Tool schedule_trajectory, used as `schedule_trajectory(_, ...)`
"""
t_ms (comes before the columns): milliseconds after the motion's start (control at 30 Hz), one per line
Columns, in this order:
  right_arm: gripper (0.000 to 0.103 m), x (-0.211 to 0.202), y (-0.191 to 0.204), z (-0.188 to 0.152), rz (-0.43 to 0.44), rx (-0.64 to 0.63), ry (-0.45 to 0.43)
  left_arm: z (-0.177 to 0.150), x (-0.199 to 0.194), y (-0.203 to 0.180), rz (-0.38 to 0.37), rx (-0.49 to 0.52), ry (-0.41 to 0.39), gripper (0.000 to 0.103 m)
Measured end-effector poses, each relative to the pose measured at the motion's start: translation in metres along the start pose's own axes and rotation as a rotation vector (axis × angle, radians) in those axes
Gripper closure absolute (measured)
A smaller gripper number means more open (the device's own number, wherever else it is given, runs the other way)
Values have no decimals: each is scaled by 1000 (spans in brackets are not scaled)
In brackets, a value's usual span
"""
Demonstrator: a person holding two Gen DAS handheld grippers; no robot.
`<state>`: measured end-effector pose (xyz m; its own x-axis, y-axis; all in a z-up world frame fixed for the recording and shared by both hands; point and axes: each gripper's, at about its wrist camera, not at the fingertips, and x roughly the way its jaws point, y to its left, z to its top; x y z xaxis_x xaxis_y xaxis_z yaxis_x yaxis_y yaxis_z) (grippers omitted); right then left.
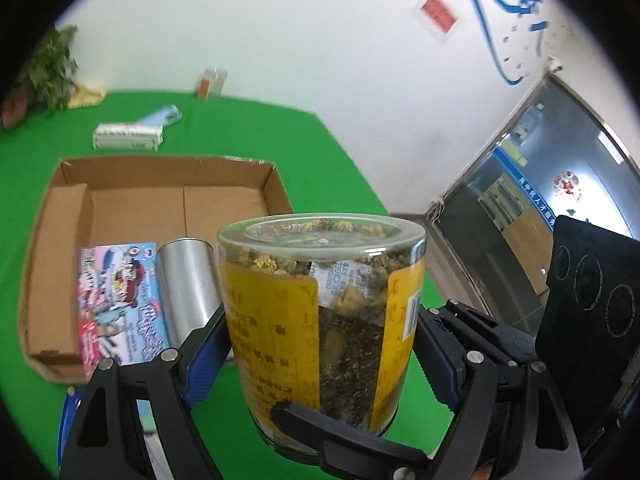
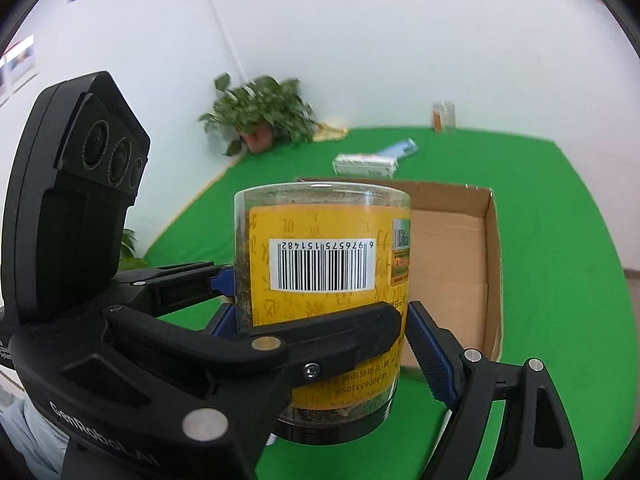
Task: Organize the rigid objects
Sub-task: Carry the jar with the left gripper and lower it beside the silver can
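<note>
From the left wrist view, our left tongs are clamped on the clear jar of dried flowers with a yellow label, the blue pads pressing its two sides. The jar is held in the air, upright, above the green counter and just in front of the open cardboard box. A colourful flat pack and a steel cylinder already lie side by side at the near end of the box; the far half is bare. We judge the step to be carrying the jar into the box, so we should aim for that bare floor beyond the cylinder and clear the near wall before lowering.

From the right wrist view, our right tongs also grip the same jar, with the right blue pad on its side and the left gripper body close by. With both hands on one jar, we should move them together, keep it level, and release only once its base sits flat. A white carton and a potted plant stand well beyond the box, out of our path.
</note>
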<state>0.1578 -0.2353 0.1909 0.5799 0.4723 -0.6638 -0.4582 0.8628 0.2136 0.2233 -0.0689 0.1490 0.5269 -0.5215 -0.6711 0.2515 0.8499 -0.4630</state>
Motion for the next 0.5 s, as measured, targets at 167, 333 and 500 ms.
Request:
schedule_trajectory(167, 21, 46, -49, 18, 24, 55, 129, 13, 56, 23, 6, -48, 121, 19)
schedule_trajectory(333, 21, 95, -88, 6, 43, 100, 224, 12, 99, 46, 5, -115, 198, 19)
schedule_trajectory(500, 21, 136, -117, -12, 61, 153, 304, 5, 137, 62, 9, -157, 282, 19)
